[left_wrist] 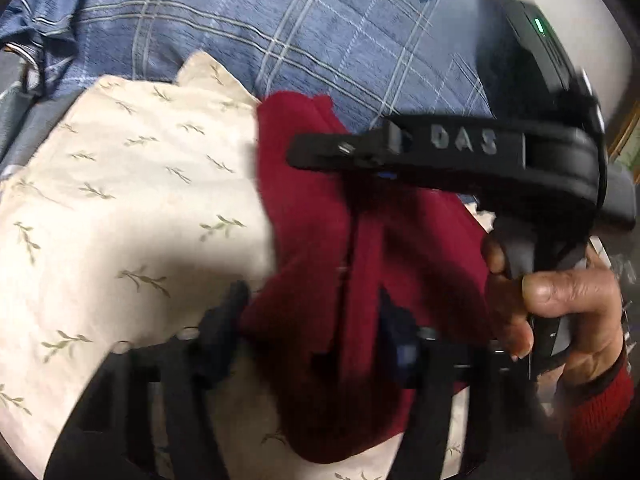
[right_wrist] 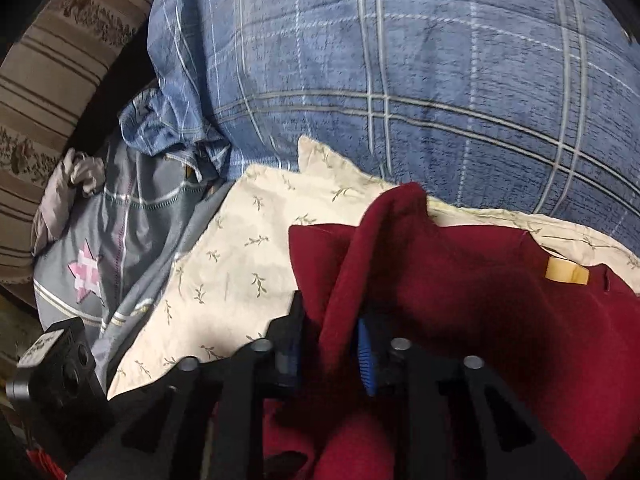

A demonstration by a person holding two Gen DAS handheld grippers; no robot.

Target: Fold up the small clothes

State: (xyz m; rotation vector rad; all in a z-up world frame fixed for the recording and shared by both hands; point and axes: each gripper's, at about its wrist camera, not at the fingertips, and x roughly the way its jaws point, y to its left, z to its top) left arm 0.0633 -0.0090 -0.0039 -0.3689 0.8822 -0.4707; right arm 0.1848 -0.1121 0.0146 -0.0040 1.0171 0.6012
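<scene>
While a dark red garment lay crumpled on a cream leaf-print cloth, a raised fold of it was clasped between the pads of the right gripper

No container could be seen; the cream cloth was spread over a bed against a large blue plaid pillow, with a grey star-patterned cloth bunched at its left. In the left wrist view the left gripper was blurred, its fingers parted on either side of the red fabric, and whether the cloth was pinched there could not be told. The right gripper's black body was seen above the garment, its handle held by a hand in a red sleeve
</scene>
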